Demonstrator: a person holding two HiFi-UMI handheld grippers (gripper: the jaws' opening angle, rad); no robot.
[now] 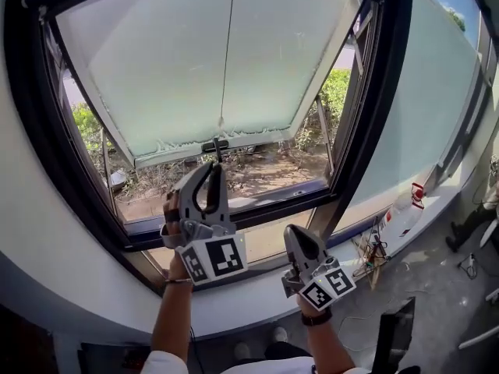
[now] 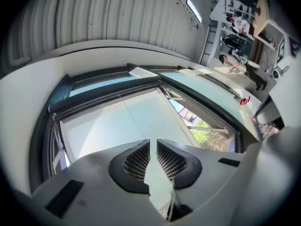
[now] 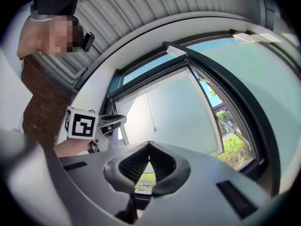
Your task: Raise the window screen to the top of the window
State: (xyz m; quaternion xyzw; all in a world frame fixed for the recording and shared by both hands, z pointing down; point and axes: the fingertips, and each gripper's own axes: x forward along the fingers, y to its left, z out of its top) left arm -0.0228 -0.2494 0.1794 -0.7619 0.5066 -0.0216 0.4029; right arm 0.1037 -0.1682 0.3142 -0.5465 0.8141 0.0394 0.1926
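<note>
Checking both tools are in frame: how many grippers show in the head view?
2. The left gripper is centre-left, before the window frame; the right gripper is lower, to its right, over the sill. None appears hidden.

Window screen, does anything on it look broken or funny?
Yes, a little. The window screen has a ragged, patchy strip along its lower edge, just above the bottom bar, as if worn or peeling. Nothing else stands out.
</note>
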